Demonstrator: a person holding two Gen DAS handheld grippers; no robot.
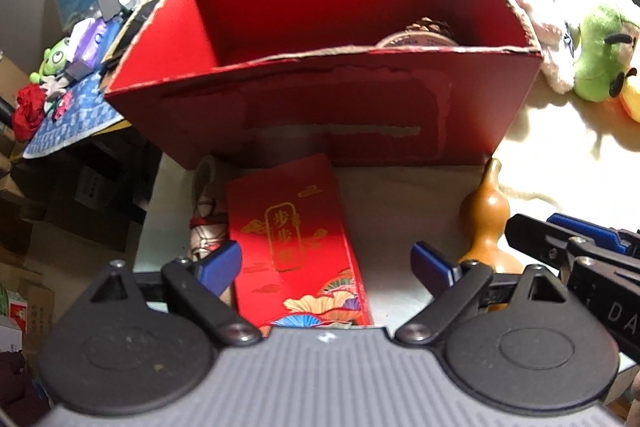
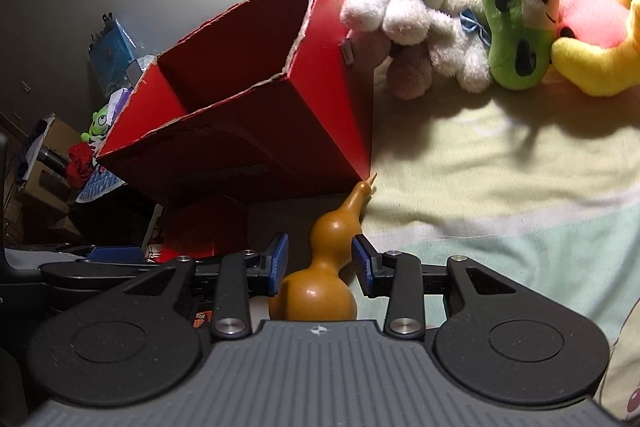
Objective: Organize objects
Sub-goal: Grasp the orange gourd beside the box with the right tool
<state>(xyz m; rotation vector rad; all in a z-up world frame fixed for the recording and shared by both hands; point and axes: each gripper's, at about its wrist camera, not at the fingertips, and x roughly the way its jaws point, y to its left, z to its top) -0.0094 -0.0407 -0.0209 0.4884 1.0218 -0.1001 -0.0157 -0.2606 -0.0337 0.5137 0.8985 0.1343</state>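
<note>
Glossy tan gourd (image 2: 320, 267), seemingly wooden

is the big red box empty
No: in the left wrist view a round brownish object sits inside the red box, against its right wall.

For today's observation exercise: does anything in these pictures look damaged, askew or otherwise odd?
Yes. The red box has ragged, torn top edges, and a paler strip on its front looks like peeled tape or a label. The gourd lies on its side, its stem tip at the box's corner.
</note>
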